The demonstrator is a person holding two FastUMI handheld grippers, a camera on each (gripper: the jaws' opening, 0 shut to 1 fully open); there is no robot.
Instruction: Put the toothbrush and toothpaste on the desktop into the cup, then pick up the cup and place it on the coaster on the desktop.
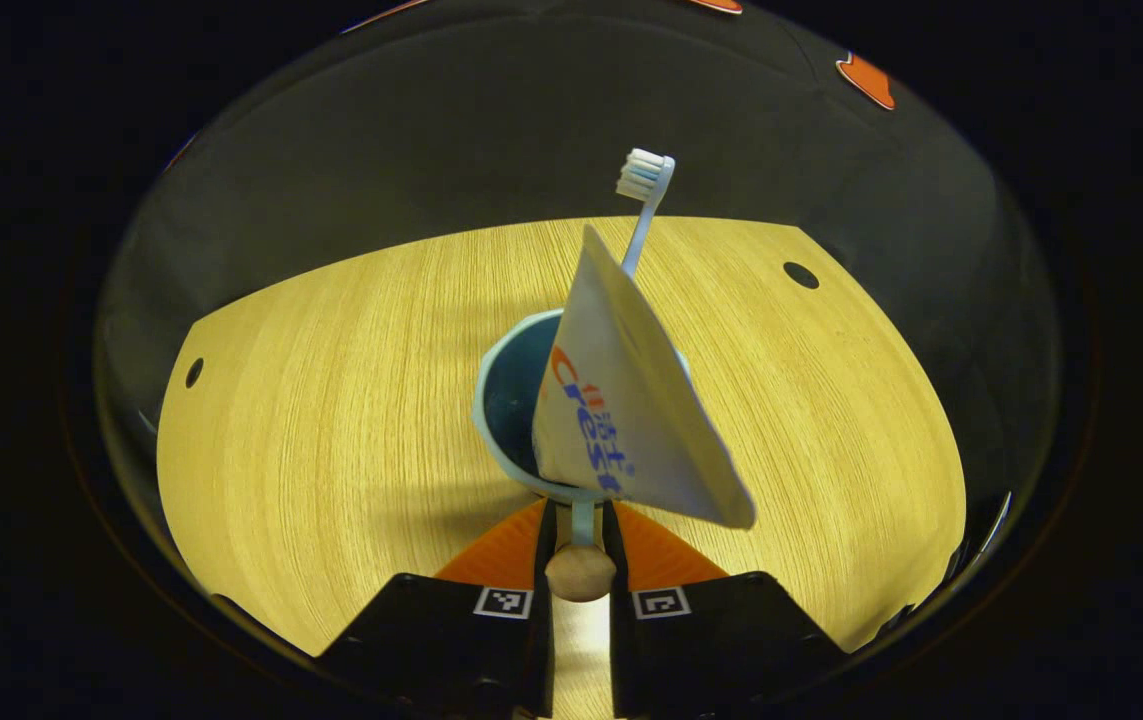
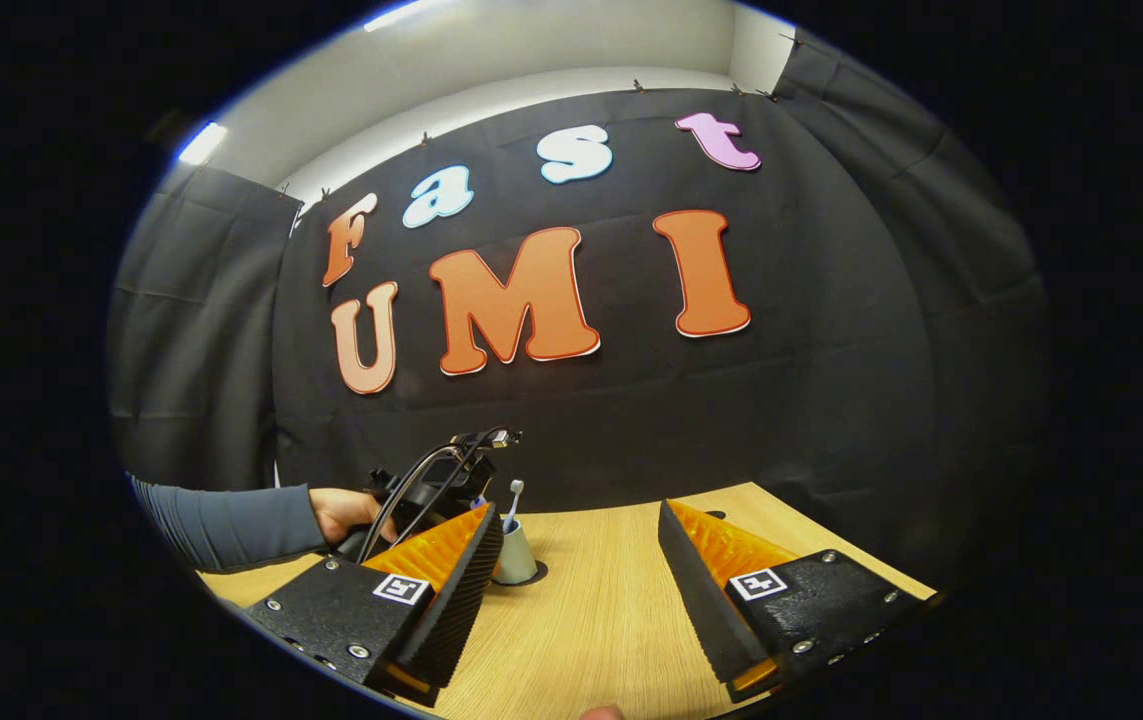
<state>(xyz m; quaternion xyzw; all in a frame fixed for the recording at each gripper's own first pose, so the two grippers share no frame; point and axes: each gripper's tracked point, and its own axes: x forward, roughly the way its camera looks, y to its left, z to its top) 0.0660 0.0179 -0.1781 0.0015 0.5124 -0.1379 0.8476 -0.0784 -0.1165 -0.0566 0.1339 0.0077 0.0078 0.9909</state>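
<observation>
Pale-blue cup (image 1: 516, 400), centre frame, holding toothbrush (image 1: 646, 200) and soft tube (image 1: 631, 420), is clamped at its handle (image 1: 582, 522) by the left gripper (image 1: 579, 535), judged light but top-heavy; right gripper (image 2: 581, 560) fingers stand apart.

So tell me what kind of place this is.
Likely a staged recording booth, not a real bathroom: black cloth wall hung on clips, a bare wooden desktop, and a cup with toothbrush and toothpaste as props.

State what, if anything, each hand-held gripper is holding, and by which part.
The left hand-held gripper holds the cup by its handle. The right hand-held gripper is open and holds nothing.
</observation>
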